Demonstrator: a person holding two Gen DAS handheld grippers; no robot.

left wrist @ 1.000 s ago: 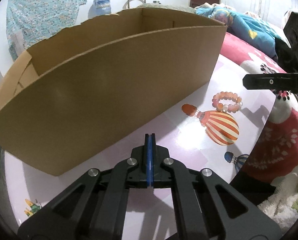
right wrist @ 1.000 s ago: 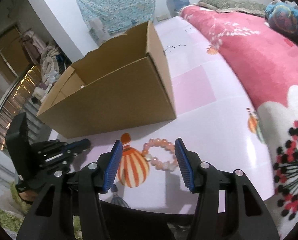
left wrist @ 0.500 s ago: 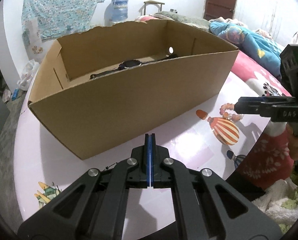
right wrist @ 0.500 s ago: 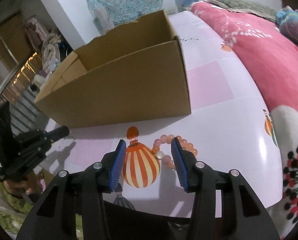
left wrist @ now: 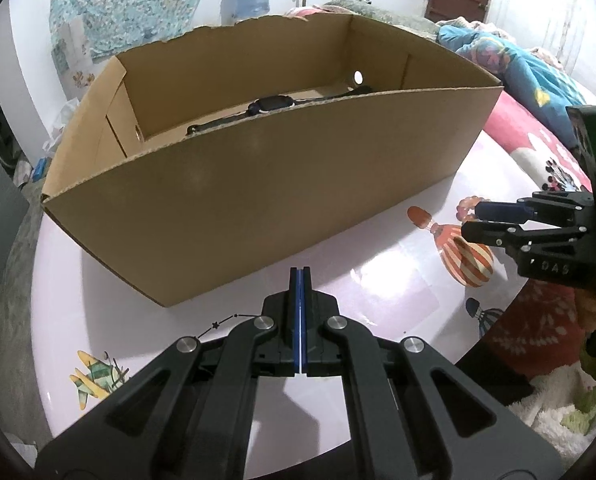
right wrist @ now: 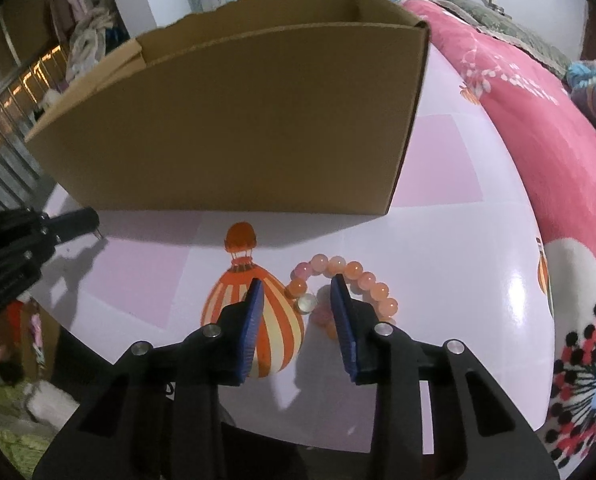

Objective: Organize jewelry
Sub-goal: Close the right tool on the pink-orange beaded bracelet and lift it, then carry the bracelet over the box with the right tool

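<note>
The right gripper (right wrist: pixel 296 294) has dipped low to the surface (right wrist: pixel 438 248), fingers apart and narrower than a second ago, straddling the near arc of the bead bracelet (right wrist: pixel 348 280) beside the cardboard box (right wrist: pixel 238 120). The left gripper (left wrist: pixel 299 280), fingers pressed together, has risen; a watch (left wrist: pixel 272 104) now shows inside the box.

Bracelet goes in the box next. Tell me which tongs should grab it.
Right tongs: open, straddling the bead bracelet on the table. Left tongs are shut and away from it.
</note>
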